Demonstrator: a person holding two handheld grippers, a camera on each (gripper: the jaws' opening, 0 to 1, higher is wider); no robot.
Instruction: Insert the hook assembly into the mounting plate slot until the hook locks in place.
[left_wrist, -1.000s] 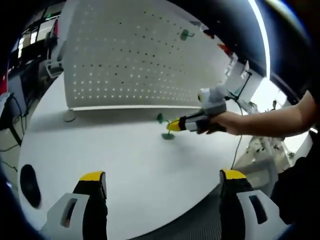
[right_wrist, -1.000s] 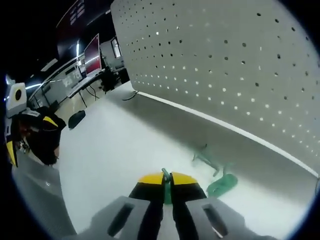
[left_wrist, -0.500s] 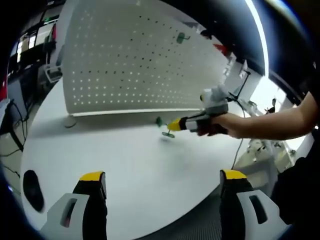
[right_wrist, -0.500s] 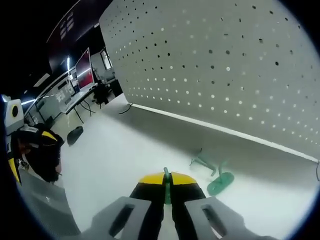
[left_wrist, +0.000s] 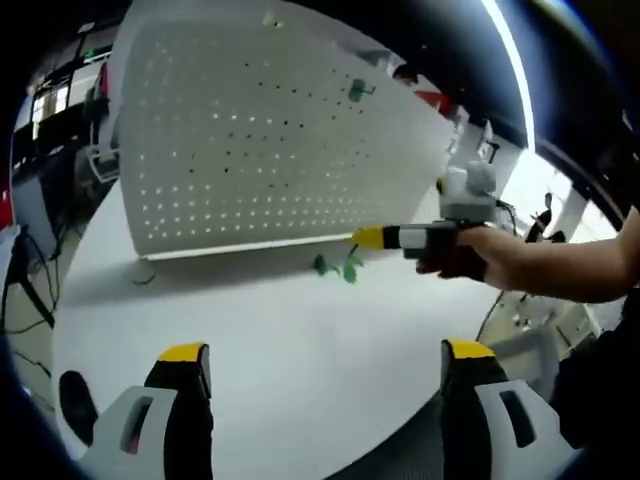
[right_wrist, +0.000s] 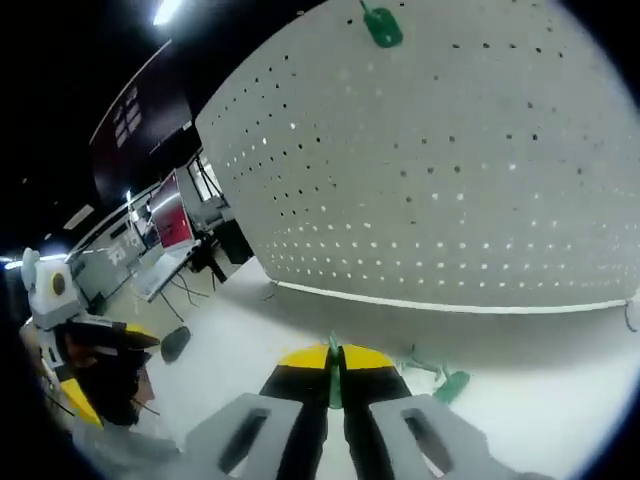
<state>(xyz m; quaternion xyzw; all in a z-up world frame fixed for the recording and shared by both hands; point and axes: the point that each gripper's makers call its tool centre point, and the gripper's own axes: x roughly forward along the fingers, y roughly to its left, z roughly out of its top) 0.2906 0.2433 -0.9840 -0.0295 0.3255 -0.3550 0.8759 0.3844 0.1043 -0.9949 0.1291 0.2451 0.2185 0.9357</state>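
The right gripper (right_wrist: 335, 365), yellow-tipped black jaws pinched together on a small green plastic hook assembly (left_wrist: 348, 266), holds it off the smooth white table (left_wrist: 300, 350), with the tall white perforated pegboard mounting plate (right_wrist: 480, 170) straight ahead of and above the jaw tips, so the hook's long axis runs forward toward the holes. Another green hook (right_wrist: 381, 24) already hangs high on the matte board, and a green piece (right_wrist: 452, 385) lies on the table just beside the jaws. The left gripper (left_wrist: 325, 365) hangs spread wide and empty, well apart from the hook; the right is nearer.
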